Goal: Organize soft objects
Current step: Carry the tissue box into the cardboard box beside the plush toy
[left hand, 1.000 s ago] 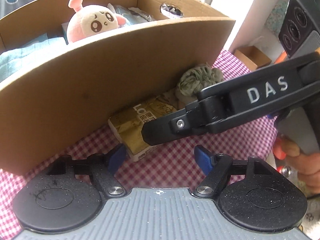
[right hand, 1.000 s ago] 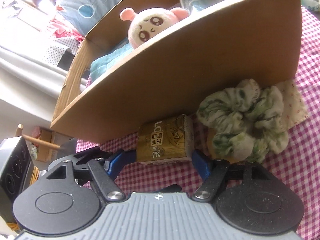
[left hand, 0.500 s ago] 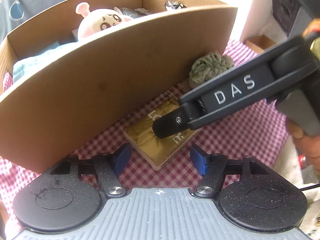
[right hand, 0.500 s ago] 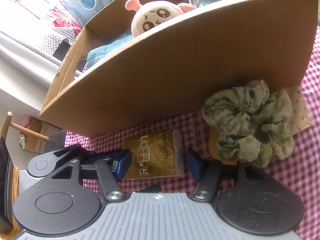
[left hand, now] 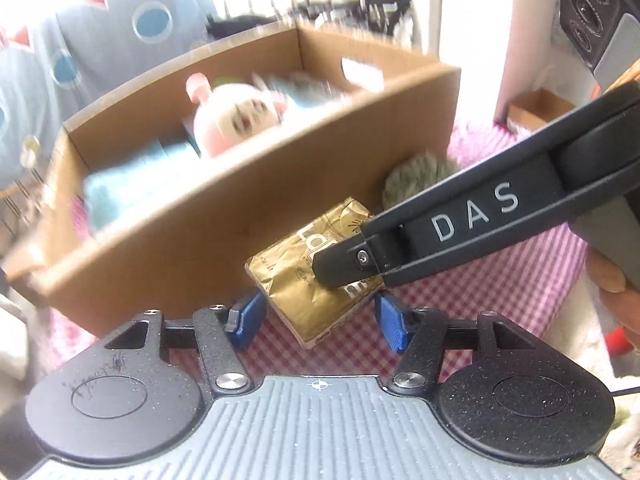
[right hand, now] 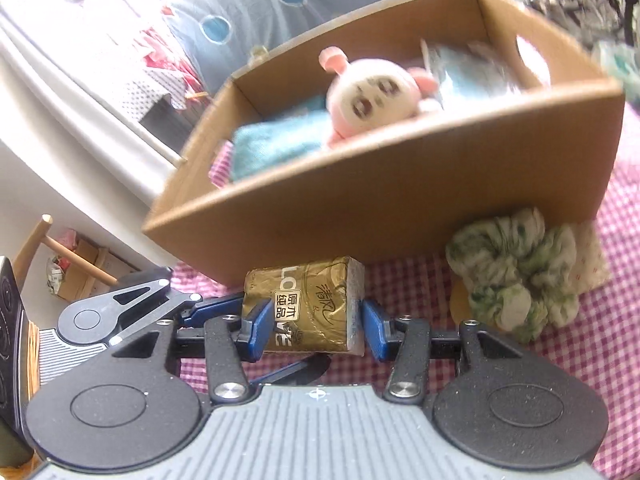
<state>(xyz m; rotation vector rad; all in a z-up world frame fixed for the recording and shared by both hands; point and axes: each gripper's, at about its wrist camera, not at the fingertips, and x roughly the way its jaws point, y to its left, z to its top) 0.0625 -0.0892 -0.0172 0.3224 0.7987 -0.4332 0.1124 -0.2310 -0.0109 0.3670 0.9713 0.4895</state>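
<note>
A gold tissue pack [right hand: 308, 312] sits between the blue pads of my right gripper [right hand: 310, 326], which is shut on it and holds it raised over the checked cloth. It also shows in the left wrist view [left hand: 312, 280], partly behind the right gripper's arm [left hand: 460, 224]. My left gripper [left hand: 316, 318] is open and empty, just below the pack. The cardboard box [right hand: 400, 192] holds a pink plush toy [right hand: 372, 100] and a blue towel [right hand: 276, 144]. A green-and-white scrunchie [right hand: 516, 276] lies by the box's right corner.
A red-and-white checked cloth [right hand: 600, 360] covers the table. A patterned cloth piece [right hand: 592, 264] lies behind the scrunchie. A wooden chair [right hand: 44, 248] and clutter stand at the left beyond the table. A blue cushion [right hand: 260, 4] is behind the box.
My right gripper has closed on the tissue pack and lifted it off the cloth. Both views have risen, showing more of the box's inside.
</note>
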